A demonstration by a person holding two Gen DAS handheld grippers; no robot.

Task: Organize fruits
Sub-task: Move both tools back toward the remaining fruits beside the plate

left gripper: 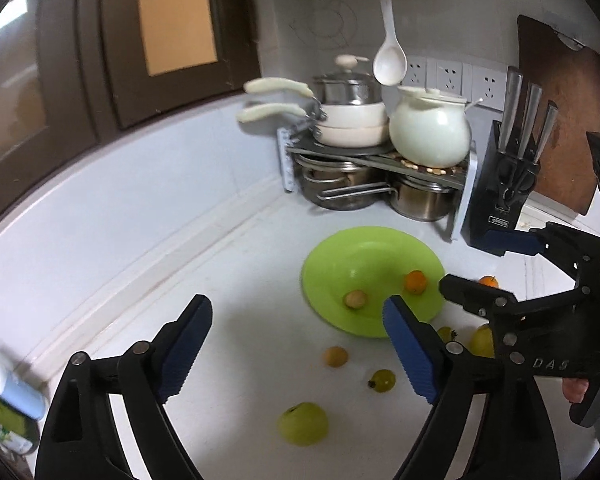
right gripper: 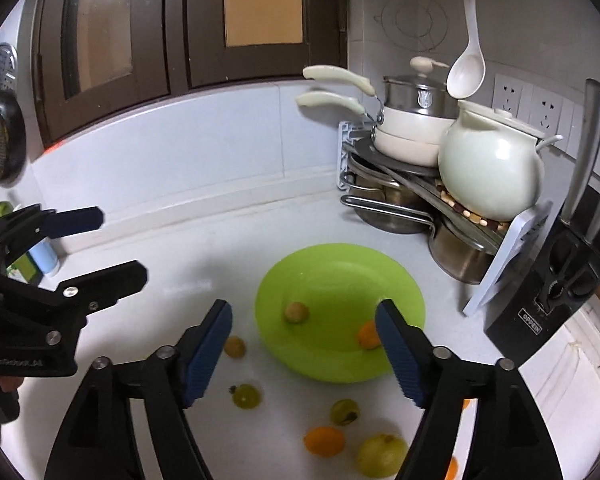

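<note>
A lime green plate lies on the white counter and holds a tan round fruit and a small orange fruit. Loose fruits lie on the counter in front of it: a green apple, a small tan fruit, a small yellow-green fruit, an orange and a yellow fruit. My left gripper is open and empty above the counter. My right gripper is open and empty over the plate's near edge.
A pot rack with steel pots, cream pans and a white ceramic pot stands in the corner behind the plate. A black knife block and a wooden board stand at the right. Bottles stand at the left edge.
</note>
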